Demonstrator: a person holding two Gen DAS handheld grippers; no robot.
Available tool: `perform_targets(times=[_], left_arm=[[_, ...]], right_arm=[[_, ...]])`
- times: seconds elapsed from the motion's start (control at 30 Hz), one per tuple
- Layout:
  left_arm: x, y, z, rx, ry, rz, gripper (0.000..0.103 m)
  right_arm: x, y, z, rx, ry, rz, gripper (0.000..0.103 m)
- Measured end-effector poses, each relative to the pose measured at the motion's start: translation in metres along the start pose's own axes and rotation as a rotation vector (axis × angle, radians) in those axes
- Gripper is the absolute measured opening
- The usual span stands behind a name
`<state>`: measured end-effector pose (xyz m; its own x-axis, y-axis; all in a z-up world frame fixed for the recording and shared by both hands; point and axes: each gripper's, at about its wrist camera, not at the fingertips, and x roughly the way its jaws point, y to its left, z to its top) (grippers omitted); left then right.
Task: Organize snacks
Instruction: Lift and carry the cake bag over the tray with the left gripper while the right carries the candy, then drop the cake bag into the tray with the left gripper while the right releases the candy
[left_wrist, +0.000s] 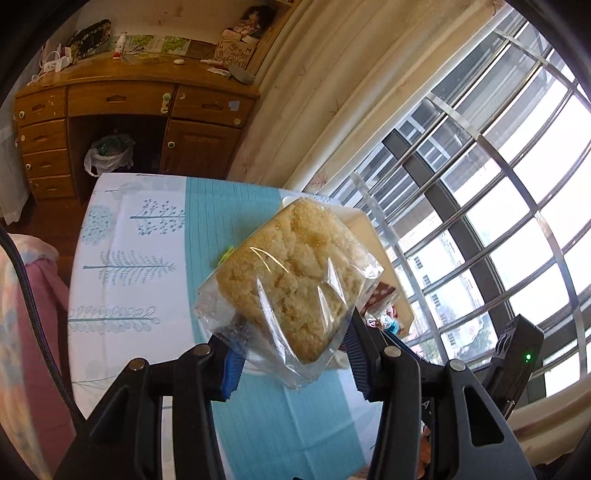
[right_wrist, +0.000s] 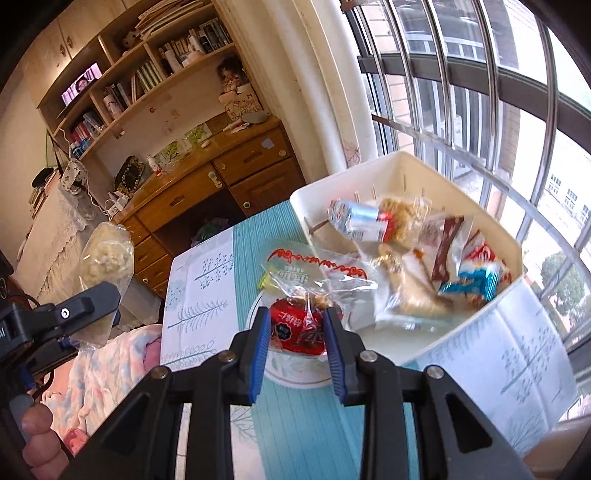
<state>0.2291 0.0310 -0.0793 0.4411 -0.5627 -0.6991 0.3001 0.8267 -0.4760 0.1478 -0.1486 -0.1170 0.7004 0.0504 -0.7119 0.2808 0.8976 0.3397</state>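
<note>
Left gripper (left_wrist: 291, 360) clamps my clear-wrapped crumbly yellow pastry (left_wrist: 291, 280), right gripper (right_wrist: 295, 332) pinches a red-printed clear snack bag (right_wrist: 310, 295) above the table; I'd release both low over the white plastic bin (right_wrist: 480, 325).

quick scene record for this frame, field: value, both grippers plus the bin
left gripper: shut on wrapped pastry, held up above the table
right gripper: shut on red snack packet, clear wrapper end toward the bin
white bin: on the table, open top, several wrapped snacks inside
plate: under the red packet, beside the bin
backdrop: wooden desk, barred window
</note>
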Motion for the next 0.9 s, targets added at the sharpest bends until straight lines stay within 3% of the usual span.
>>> perform_targets(times=[0.43,0.8,0.9], left_arm=[[0.064,-0.061,0.027,-0.042,-0.06,0.003,0.047],[0.142,-0.105,0.03,-0.078,-0.025,0.014,0.047],[0.157,-0.114,0.03,-0.073,-0.007,0.019,0.047]], right_arm=[[0.013,-0.054,0.066,-0.169,-0.023,0.035,0.029],[0.019,-0.096,0.093,-0.346,-0.042,0.029,0.029],[0.02,-0.104,0.101,-0.376,-0.047,0.039,0.014]])
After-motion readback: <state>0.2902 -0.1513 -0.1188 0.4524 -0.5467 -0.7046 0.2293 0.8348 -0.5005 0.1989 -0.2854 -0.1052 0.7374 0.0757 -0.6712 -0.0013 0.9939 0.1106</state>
